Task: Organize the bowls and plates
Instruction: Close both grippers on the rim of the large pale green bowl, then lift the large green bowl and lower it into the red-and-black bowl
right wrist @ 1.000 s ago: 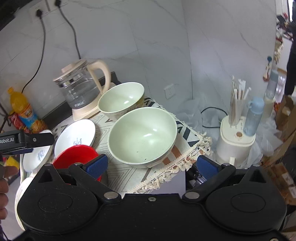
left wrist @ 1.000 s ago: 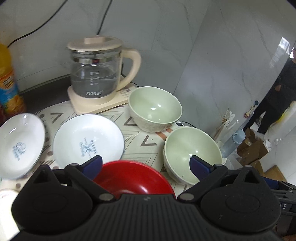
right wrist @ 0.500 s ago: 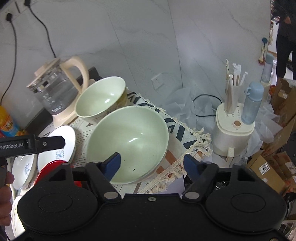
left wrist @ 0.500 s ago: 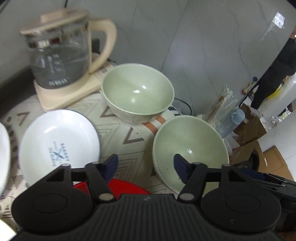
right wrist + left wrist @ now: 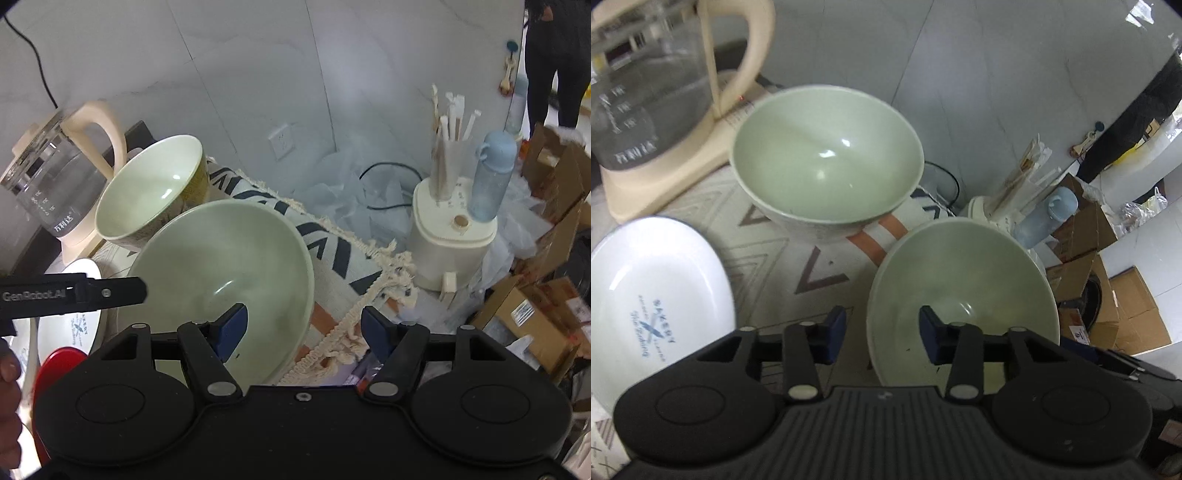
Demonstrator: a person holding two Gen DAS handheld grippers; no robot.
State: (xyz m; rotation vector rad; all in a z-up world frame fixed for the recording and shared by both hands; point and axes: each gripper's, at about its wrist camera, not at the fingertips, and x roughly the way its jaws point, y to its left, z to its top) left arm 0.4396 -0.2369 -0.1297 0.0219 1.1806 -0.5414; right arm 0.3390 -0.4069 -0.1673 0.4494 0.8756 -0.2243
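Note:
Two pale green bowls sit on a patterned mat. The near green bowl (image 5: 964, 291) (image 5: 225, 269) is at the mat's right edge; the far green bowl (image 5: 827, 162) (image 5: 151, 188) stands by the kettle. My left gripper (image 5: 882, 328) is open, its jaws straddling the near bowl's left rim. My right gripper (image 5: 301, 330) is open, its jaws straddling the same bowl's right rim. A white plate (image 5: 653, 295) (image 5: 72, 314) lies to the left, and a red bowl (image 5: 59, 365) shows at the lower left of the right wrist view.
A glass kettle (image 5: 646, 92) (image 5: 55, 181) on a cream base stands at the back left. Beyond the mat's fringed edge (image 5: 369, 314) are a cream appliance (image 5: 450, 229) with straws, a blue bottle (image 5: 493, 173) and cardboard boxes (image 5: 1108, 302). A person stands at far right (image 5: 554, 55).
Both grippers have moved forward and narrowed their jaws around the near green bowl's rim, left on its left side, right on its right. The red bowl has dropped out of the left view.

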